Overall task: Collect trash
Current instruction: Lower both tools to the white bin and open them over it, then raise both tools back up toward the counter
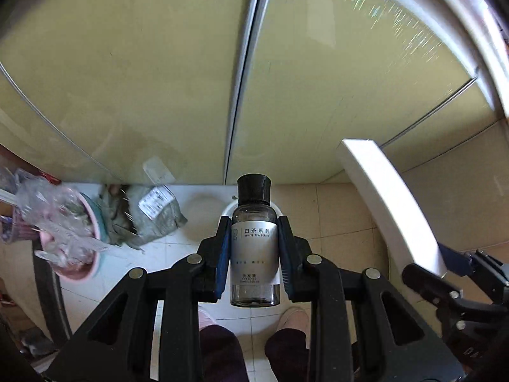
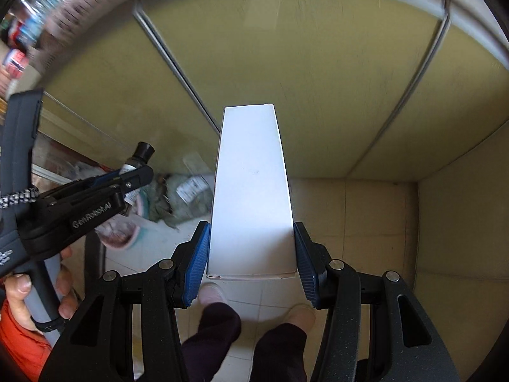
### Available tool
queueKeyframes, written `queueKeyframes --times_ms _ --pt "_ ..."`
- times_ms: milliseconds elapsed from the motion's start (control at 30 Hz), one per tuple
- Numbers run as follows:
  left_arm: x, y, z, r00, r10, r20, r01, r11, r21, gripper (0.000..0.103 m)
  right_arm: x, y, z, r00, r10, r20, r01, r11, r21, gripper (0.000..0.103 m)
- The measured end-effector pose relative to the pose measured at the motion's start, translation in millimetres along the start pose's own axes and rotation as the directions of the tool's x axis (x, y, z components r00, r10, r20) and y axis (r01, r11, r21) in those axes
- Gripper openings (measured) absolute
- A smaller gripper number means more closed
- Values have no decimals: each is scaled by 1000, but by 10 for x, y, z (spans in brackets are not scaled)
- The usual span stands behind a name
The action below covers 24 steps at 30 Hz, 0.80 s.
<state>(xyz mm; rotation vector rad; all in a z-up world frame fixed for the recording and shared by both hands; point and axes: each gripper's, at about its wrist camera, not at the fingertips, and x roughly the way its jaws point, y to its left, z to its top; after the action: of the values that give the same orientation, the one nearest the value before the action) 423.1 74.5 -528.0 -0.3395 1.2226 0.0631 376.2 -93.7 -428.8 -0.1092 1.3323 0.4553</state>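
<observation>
I am carrying two pieces of trash at once, both pointed steeply down toward the floor. My left gripper [image 1: 254, 248] has its fingers closed partway around a small bottle [image 1: 254, 254] with a dark cap and a pale label; the blue pads press on the label from both sides and the bottle stands upright between them, cap away from me. My right gripper [image 2: 251, 254] has its fingers set wider, clamped on the near end of a long white box [image 2: 251, 191] that sticks out ahead of them.

Below both hands lies the tiled floor [image 1: 343, 216], in front of the yellow-green cabinet doors [image 1: 127, 79]. Off to the left on that floor stands a pink bin [image 1: 81, 251], stuffed with crumpled clear plastic [image 1: 51, 210] that spills over its rim, and just beside it lies a grey-green parcel bag [image 1: 159, 216] with a shipping label. My own feet and dark trouser legs show beneath the fingers.

I judge this to be the carry-to-bin step: both things are secured, neither is over the bin yet. The next move calls for swinging left until the bottle hangs above the pink rim, then opening the left fingers, and bringing the box over after it. The bin looks nearly full, so the long box may need to go in end first or it could tip out.
</observation>
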Motion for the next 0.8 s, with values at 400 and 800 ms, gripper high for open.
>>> queueKeyframes --times_ms 400,800 --pt "1351 137 -208 993 -44 -107 45 999 8 27 1402 -229 -163 992 18 -126 -18 1000 6 48" --pt "1439 125 -204 991 -7 -133 11 999 31 46 1424 -224 -144 988 42 -146 -34 998 56 49"
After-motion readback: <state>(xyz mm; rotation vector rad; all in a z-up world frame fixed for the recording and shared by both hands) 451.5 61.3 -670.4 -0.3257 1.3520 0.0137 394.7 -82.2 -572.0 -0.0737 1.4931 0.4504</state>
